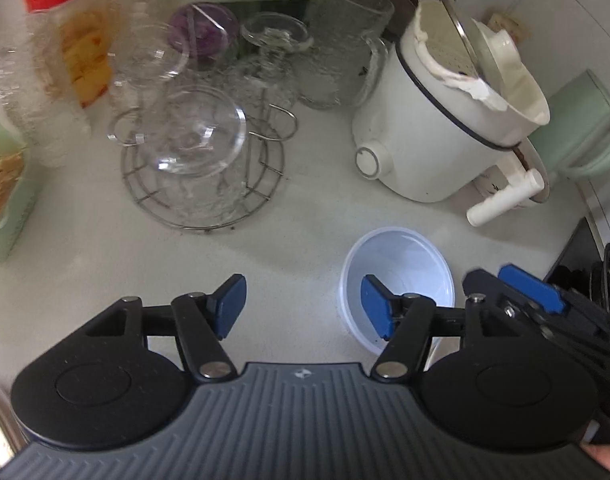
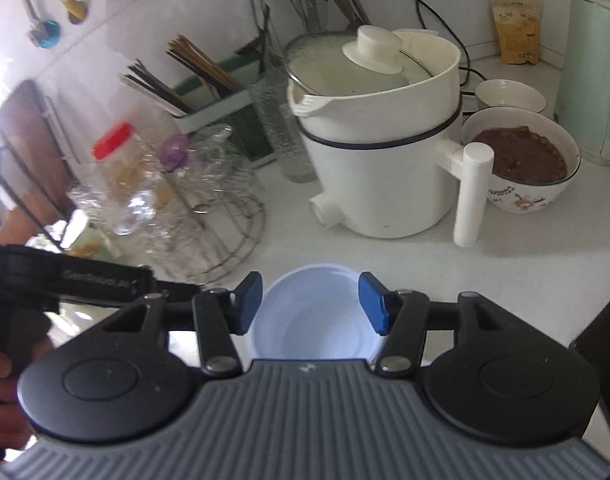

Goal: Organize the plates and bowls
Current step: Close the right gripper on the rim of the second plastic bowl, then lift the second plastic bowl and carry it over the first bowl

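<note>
The white bowl point(image 2: 311, 312) sits on the tabletop point(image 1: 297, 240), between the right gripper's point(image 2: 311, 304) spread jaws. The left gripper's point(image 1: 303, 306) jaws are spread too. A white pot point(image 2: 385, 160) and wire rack point(image 1: 203, 184) stand close behind.

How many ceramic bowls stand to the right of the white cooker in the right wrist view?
2. A large floral bowl holding brown food sits beside the white cooker's handle; a smaller empty bowl stands just behind it. Others may be hidden behind the cooker.
</note>
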A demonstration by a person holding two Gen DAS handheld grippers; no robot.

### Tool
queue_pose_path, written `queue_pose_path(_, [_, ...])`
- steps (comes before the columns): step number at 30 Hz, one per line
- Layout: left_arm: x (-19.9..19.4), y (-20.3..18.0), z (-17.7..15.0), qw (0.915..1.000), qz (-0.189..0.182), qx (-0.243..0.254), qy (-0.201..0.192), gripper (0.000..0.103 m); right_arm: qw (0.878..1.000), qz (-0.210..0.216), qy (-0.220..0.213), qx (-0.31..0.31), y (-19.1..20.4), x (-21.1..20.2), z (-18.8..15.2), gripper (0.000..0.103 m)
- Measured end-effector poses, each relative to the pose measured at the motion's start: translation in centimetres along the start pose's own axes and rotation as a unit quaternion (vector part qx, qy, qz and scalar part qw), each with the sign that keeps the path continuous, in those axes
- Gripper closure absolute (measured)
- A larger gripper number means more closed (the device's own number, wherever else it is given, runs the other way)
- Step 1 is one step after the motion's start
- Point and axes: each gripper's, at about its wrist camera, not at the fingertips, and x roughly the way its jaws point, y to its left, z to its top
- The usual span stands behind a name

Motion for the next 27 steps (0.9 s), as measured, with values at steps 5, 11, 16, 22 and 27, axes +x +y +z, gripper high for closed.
queue_pose_path(5, [2.6, -0.6, 0.6, 0.9986, -0.033, 0.021, 0.036, 0.035, 0.998, -0.042, 0.034, 0.01, -1.2, 2.5, 0.3, 0.047])
queue_pose_path(11, [4.8, -1.2, 0.0, 0.9957, -0.056, 0.022, 0.07, 0.036, 0.995, -0.066, 0.072, 0.022, -2.2, 4.7, -0.4, 0.05])
queue_pose_path(16, [5.9, -1.6, -0.6, 0.9936, -0.079, 0.018, 0.079, 0.071, 0.993, -0.059, 0.094, 0.025, -2.7, 6.2, -0.9, 0.063])
queue_pose_path(22, [5.8, -1.6, -0.7, 0.9948, -0.079, 0.005, 0.064, 0.077, 0.993, -0.065, 0.098, 0.015, -2.6, 6.9, -0.9, 0.071])
queue_pose_path(27, [4.7, -1.5, -0.2, 0.9953, -0.082, -0.009, 0.05, 0.077, 0.994, -0.052, 0.085, 0.037, -3.1, 6.2, -0.5, 0.073])
